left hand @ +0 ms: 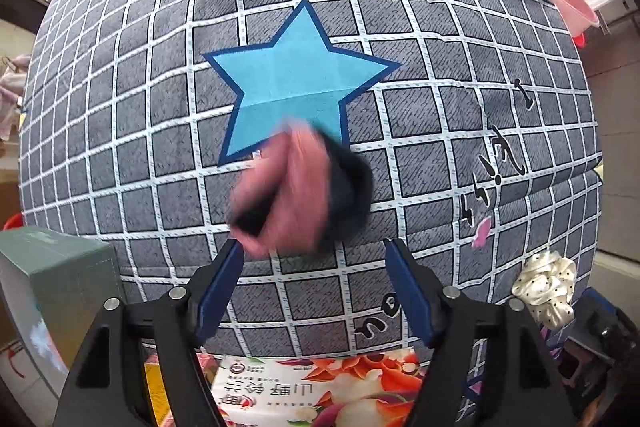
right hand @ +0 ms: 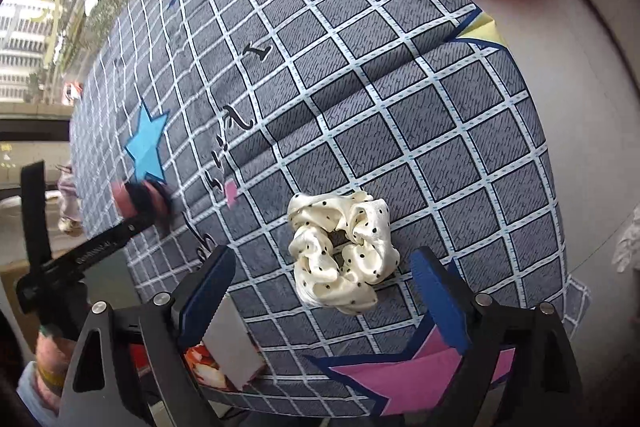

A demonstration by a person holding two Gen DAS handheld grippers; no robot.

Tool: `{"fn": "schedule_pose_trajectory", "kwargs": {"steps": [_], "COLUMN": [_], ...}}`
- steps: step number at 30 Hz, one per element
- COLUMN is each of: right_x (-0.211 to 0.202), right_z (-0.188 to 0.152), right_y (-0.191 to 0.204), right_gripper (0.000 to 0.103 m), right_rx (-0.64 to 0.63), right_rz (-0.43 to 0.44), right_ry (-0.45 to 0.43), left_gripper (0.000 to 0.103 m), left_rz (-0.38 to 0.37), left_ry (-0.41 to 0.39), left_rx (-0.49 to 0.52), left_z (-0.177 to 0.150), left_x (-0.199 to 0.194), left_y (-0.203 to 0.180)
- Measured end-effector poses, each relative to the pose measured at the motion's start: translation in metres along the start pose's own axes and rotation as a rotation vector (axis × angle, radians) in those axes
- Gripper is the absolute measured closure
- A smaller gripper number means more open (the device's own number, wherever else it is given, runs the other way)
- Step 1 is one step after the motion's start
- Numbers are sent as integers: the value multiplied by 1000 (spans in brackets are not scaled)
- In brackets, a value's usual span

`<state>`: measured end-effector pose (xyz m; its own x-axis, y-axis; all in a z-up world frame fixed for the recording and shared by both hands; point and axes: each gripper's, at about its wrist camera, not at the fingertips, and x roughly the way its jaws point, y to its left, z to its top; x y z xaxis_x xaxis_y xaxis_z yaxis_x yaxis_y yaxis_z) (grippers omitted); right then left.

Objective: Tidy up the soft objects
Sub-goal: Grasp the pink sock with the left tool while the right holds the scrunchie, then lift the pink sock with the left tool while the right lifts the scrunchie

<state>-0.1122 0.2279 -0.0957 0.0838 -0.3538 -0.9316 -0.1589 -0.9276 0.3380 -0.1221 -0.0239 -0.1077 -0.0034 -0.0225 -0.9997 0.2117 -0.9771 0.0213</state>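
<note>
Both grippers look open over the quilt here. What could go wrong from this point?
1. The pink and navy scrunchie is motion-blurred just ahead of the open left gripper, so it may be loose; it could roll across the quilt.
2. The cream scrunchie sits near the quilt's edge, ahead of the open right gripper; a nudge could push it off.
3. Closing there might pinch quilt fabric along with it.
</note>
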Motion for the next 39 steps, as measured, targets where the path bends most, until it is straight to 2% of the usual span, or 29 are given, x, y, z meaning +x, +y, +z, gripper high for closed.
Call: {"fn": "schedule_pose_trajectory", "kwargs": {"steps": [4, 7, 9, 15, 16, 18, 26, 31, 36, 38, 39], "right_x": [10, 18, 22, 34, 36, 41, 63, 72, 82, 88, 91], "right_z": [-2, -2, -2, 0, 0, 2, 6, 6, 5, 4, 4], "right_y": [7, 8, 7, 9, 10, 11, 9, 15, 27, 34, 37], "right_gripper": [12, 12, 12, 12, 12, 12, 12, 1, 0, 0, 0], "right_rx": [-33, -29, -25, -32, -34, -37, -31, -47, -67, -75, -82], "right_rz": [-62, -92, -99, -127, -135, -142, -171, -181, -248, -273, -291], "right_ry": [12, 18, 21, 25, 21, 24, 53, 53, 69, 80, 88], "left_gripper": [24, 24, 24, 24, 24, 24, 24, 20, 17, 11, 2], "left_rz": [-15, 11, 27, 25, 24, 18, 22, 10, -20, -20, -21], "left_ry": [13, -35, -63, -44, -41, -37, -43, -61, -51, -44, -24], "left_rx": [-24, -44, -63, -65, -62, -61, -35, -38, -60, -47, -38], "left_z": [-14, -8, 4, 43, 59, 72, 112, 129, 126, 126, 125], "left_x": [14, 18, 16, 23, 35, 42, 61, 73, 85, 88, 93], "left_y": [7, 1, 1, 12, 1, 3, -23, -38, -31, -29, -28]}}
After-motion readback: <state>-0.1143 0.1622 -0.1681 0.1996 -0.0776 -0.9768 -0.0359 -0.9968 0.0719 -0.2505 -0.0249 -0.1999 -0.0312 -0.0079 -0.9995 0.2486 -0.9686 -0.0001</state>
